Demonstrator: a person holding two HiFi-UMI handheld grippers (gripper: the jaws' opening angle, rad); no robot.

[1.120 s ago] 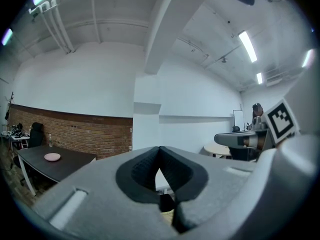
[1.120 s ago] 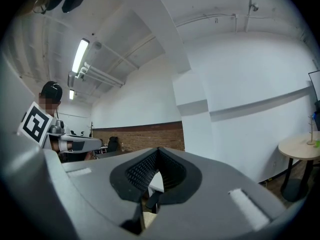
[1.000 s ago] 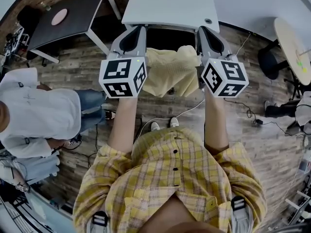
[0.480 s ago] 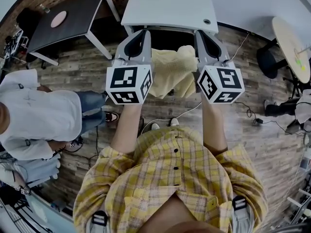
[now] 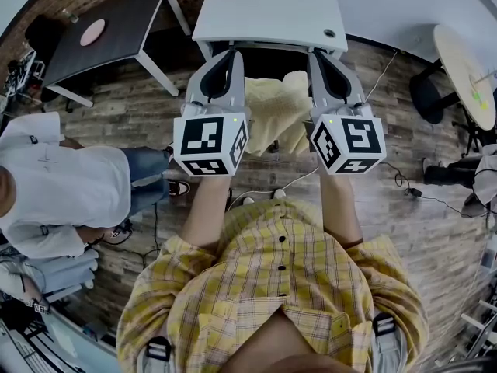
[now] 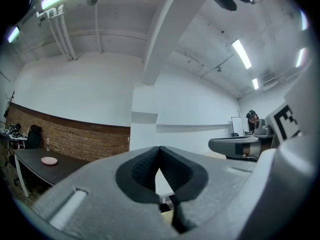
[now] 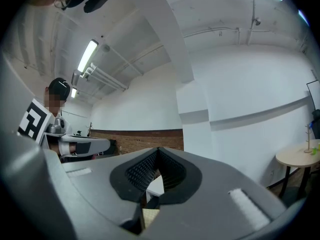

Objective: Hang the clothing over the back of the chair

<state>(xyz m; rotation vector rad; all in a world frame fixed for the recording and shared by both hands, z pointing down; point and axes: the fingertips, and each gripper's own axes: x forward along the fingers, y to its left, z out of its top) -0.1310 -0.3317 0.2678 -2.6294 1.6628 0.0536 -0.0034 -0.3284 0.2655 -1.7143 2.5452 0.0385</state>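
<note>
A pale yellow garment (image 5: 276, 111) hangs spread between my two grippers in the head view, above the wooden floor. My left gripper (image 5: 234, 53) is shut on its left edge and my right gripper (image 5: 314, 53) is shut on its right edge. Both point level toward the white table (image 5: 272, 10). A dark shape (image 5: 272, 62) under that table's near edge may be the chair; I cannot tell. In the left gripper view the left gripper (image 6: 160, 149) shows shut, with a strip of yellow cloth (image 6: 167, 216) low between its jaws. The right gripper (image 7: 159, 150) shows the same cloth (image 7: 150, 215).
A dark table (image 5: 116, 26) with a pink disc (image 5: 92, 29) stands at the back left. A person in a white shirt (image 5: 54, 185) sits at the left. A round pale table (image 5: 466, 61) and a black stool base (image 5: 431, 99) are at the right. Cables (image 5: 404, 189) lie on the floor.
Both grippers have moved forward toward the white table with the yellow garment held between them, and they have drawn slightly closer together.
</note>
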